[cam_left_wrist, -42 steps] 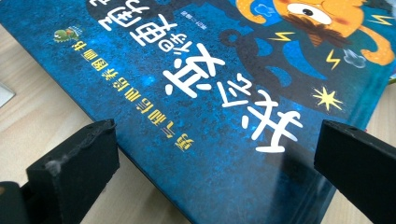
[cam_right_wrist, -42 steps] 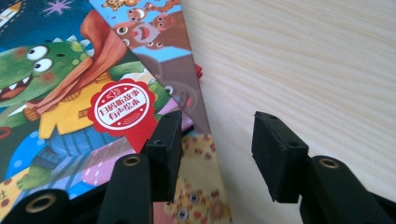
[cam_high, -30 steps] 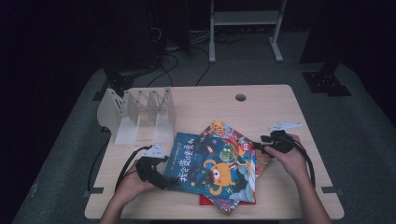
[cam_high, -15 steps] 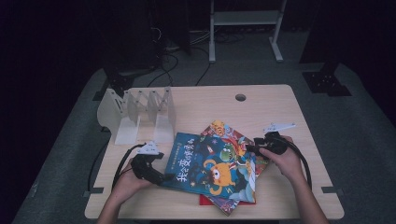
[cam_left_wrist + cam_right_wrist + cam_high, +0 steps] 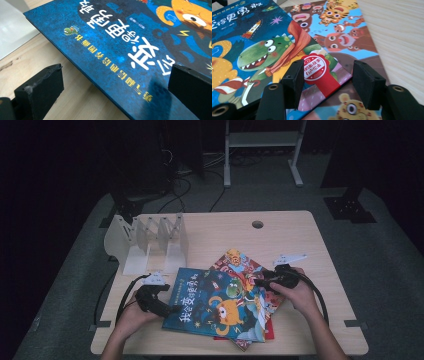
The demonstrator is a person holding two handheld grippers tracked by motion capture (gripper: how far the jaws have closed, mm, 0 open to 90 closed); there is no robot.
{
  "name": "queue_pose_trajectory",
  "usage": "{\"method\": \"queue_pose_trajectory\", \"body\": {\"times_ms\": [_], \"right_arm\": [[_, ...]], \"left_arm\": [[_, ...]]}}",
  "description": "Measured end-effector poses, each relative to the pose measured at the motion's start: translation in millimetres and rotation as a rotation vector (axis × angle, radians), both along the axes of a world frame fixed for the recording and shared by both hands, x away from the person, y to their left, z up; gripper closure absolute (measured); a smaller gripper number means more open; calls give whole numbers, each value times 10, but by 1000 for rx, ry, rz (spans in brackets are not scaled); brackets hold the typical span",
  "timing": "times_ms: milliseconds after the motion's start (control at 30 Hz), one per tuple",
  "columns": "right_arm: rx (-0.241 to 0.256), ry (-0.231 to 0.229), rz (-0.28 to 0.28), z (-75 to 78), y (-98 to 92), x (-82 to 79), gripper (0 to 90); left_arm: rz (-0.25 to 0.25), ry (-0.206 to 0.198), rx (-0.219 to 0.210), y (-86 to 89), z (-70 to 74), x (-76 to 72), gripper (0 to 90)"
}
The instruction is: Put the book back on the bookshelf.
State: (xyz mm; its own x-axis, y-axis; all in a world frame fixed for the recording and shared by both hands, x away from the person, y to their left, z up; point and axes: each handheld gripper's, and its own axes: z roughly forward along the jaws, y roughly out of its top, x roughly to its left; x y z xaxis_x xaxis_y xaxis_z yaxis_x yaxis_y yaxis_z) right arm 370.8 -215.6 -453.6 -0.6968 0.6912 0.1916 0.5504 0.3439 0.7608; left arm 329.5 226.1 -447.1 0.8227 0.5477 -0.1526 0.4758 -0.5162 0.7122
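Two grippers, both open: left gripper (image 5: 172, 309) straddles blue book (image 5: 220, 302) edge; right gripper (image 5: 257, 282) straddles its opposite corner.

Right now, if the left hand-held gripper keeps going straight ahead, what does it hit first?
Most likely the blue picture book: the left hand-held gripper is open, its jaws either side of the book's near edge, which seems slightly raised off the table.

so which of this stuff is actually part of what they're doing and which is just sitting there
In the job:
- blue picture book, top of the stack
- left gripper, jaws open astride its edge
- right gripper, jaws open astride its corner
- the books under it, likely next

Just lying about:
- white folding file rack, empty, at the table's far left
- table
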Motion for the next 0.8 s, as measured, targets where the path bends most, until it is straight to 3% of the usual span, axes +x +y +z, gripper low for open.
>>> {"method": "queue_pose_trajectory", "body": {"times_ms": [267, 367, 533, 800], "right_arm": [[-3, -4, 19, 7, 83, -59, 428], [-34, -10, 3, 48, 35, -115, 442], [-34, -14, 12, 128, -123, -281, 565], [-81, -15, 129, 98, -143, -599, 779]], "left_arm": [[21, 26, -6, 72, -12, -17, 0], [28, 29, -13, 108, -8, -38, 0], [35, 42, -25, 192, -30, -87, 0], [51, 53, -51, 340, -53, -193, 0]]}}
